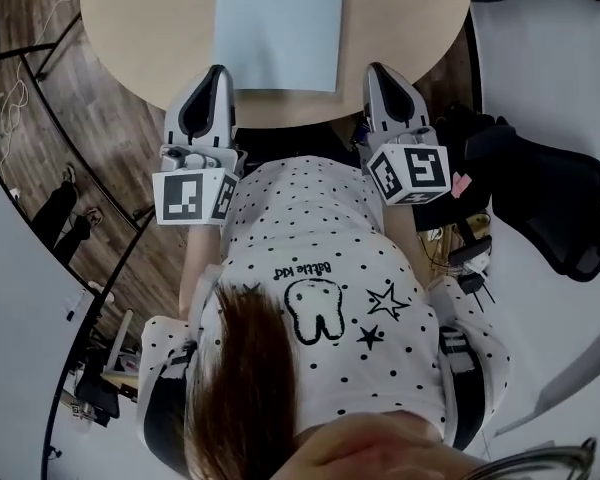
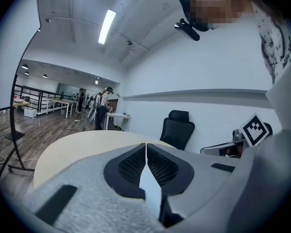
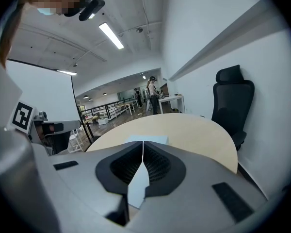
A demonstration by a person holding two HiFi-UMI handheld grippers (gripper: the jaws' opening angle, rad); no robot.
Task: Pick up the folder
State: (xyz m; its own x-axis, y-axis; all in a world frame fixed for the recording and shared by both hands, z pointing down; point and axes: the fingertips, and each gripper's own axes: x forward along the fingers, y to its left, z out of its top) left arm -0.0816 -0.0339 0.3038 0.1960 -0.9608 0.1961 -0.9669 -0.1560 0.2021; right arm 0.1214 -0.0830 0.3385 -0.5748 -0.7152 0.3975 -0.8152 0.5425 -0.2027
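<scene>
The folder (image 1: 277,23), pale blue, lies flat on my side of the round beige table (image 1: 140,28), its near edge close to the table's rim. A black office chair (image 1: 550,198) stands off to my right, clear of the table. I have the left hand-held gripper (image 1: 218,70) just beside the folder's near left corner, jaws pressed together on nothing. The right hand-held gripper (image 1: 378,70) sits just beside the near right corner, jaws likewise closed and empty.
</scene>
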